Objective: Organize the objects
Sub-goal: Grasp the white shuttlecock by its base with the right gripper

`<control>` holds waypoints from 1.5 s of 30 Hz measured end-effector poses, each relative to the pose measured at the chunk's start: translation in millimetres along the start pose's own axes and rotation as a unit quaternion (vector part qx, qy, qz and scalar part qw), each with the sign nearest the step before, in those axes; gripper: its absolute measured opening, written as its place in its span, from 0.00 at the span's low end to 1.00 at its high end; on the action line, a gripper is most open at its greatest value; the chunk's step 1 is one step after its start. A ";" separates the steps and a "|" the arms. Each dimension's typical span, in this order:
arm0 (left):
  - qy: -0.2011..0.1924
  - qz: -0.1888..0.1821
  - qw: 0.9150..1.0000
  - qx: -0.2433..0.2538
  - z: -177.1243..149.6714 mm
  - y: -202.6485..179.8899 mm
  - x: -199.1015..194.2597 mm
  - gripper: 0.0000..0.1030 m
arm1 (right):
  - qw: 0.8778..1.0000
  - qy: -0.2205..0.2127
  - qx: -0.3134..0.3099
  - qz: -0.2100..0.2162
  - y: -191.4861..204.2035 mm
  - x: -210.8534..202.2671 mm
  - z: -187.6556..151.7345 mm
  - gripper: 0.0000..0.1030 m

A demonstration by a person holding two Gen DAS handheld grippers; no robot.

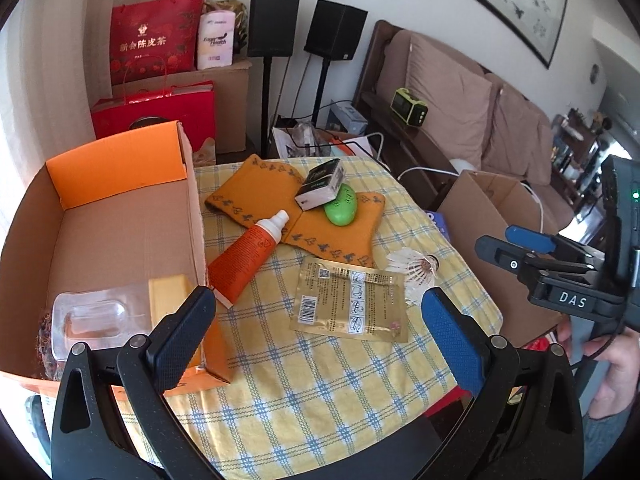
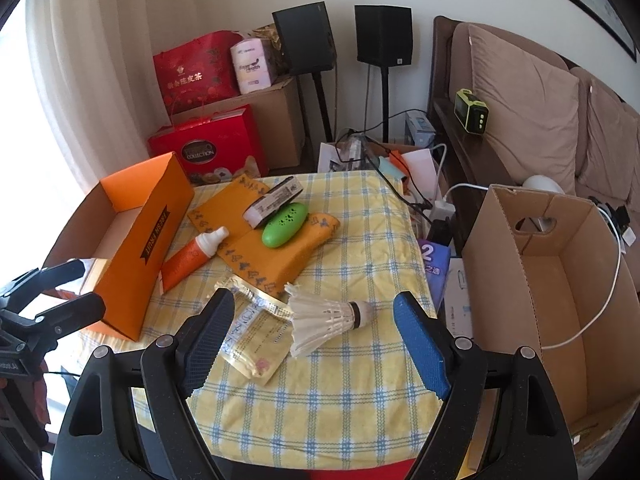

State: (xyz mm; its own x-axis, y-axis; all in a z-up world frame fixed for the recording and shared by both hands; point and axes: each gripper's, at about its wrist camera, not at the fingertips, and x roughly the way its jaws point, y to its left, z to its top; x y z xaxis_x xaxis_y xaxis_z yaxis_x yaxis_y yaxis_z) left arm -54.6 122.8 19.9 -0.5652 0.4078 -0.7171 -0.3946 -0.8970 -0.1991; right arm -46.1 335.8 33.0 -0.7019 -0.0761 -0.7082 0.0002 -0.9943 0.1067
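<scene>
Now the right gripper point(image 2: 312, 320) is wide open and empty, above the shuttlecock point(image 2: 328, 318) on the table point(image 2: 320, 400). Next it should drop down, pinch it, and carry it to the box point(image 2: 144, 240). The left gripper point(image 1: 316, 320) is open and empty too.

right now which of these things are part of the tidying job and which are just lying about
Part of the job:
- orange tube
- gold sachet
- shuttlecock
- green case
- small dark box
- orange cloth
- orange box

Just lying about:
- red gift bags
- two black speakers
- sofa cushions
- brown carton, possibly a second bin
</scene>
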 end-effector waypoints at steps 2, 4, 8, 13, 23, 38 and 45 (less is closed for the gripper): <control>0.002 -0.004 1.000 0.011 -2.3 -6.6 3.9 1.00 | 1.000 0.003 -0.003 0.001 -6.0 3.1 -0.6 0.81; 0.004 -0.005 1.000 0.027 -5.8 -14.4 9.3 1.00 | 1.000 0.011 -0.006 0.011 -13.7 7.0 -1.0 0.81; 0.012 -0.016 0.997 0.074 -15.3 -31.4 19.5 1.00 | 0.998 0.032 -0.040 0.027 -26.7 14.6 -4.1 0.81; 0.030 -0.025 0.993 0.110 -28.3 -47.1 35.1 1.00 | 0.991 0.072 -0.113 0.016 -34.2 32.5 -12.6 0.79; 0.076 -0.044 0.990 0.114 -46.7 -51.5 67.9 1.00 | 0.955 0.107 -0.275 0.019 -25.6 72.1 -27.9 0.72; 0.103 -0.050 0.991 0.072 -51.0 -26.6 82.5 1.00 | 0.882 0.162 -0.440 0.054 14.5 117.6 -33.0 0.62; 0.097 -0.049 0.990 0.085 -52.9 -28.8 78.5 1.00 | 0.895 0.168 -0.402 0.096 14.0 114.8 -19.6 0.42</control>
State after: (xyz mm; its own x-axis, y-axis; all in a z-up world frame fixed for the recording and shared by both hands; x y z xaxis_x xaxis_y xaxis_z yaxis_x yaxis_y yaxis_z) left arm -49.3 171.7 -66.0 -0.3748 0.4355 -0.8185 -0.5658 -0.8068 -0.1702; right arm -112.8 311.7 -60.6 -0.3806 -0.1346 -0.9149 0.7044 -0.6832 -0.1925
